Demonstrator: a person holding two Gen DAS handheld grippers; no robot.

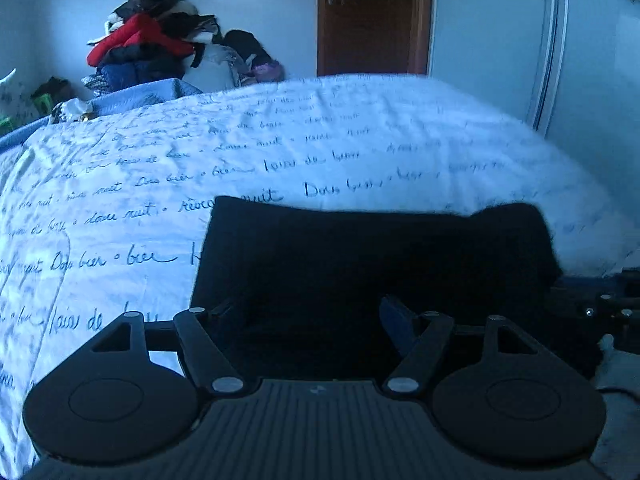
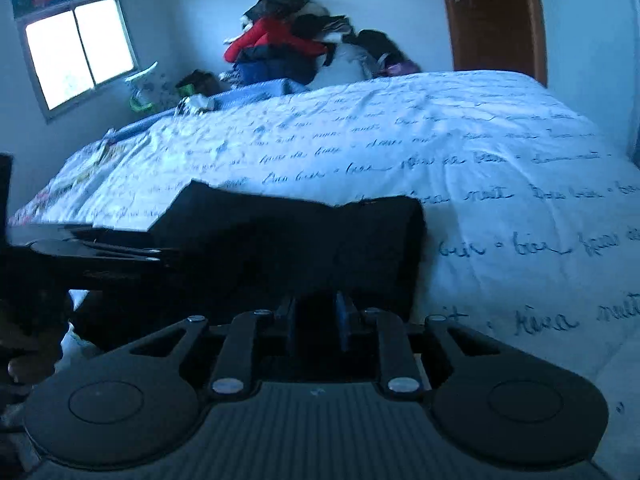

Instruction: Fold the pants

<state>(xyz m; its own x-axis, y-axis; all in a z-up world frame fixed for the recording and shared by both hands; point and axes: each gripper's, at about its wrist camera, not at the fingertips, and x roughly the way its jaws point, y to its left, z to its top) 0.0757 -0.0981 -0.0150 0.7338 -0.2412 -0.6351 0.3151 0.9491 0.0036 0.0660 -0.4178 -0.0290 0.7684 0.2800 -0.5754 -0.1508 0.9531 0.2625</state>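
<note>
Nearest to us are the left tongs (image 1: 316, 312), their jaws spread wide, with the near edge of the black, soft-cloth pants (image 1: 376, 256) lying in the gap, though the dark cloth hides whether either finger touches it. The right tongs (image 2: 316, 316) stand narrow, fingers close together at the near right part of the pants (image 2: 288, 240), and we cannot tell whether cloth is pinched between them. The pants lie as a compact dark rectangle at the near edge of the bed, on the white bedspread printed with blue handwriting (image 1: 320, 140); they look to us already folded at least once. To do this step well, we judge that both tongs should take the near edge at matching points, catch every layer, and carry it evenly toward the far edge so the corners meet; the far right corner bunches up a little and would want smoothing. The left device shows at the left in the right view, close to the right tongs, so we should keep them from colliding. Far behind stand a heap of red and dark clothes (image 1: 152, 44), a brown wooden door (image 1: 372, 16) and a bright window (image 2: 78, 50), all well apart; nothing lies on the bedspread beyond the pants.
</note>
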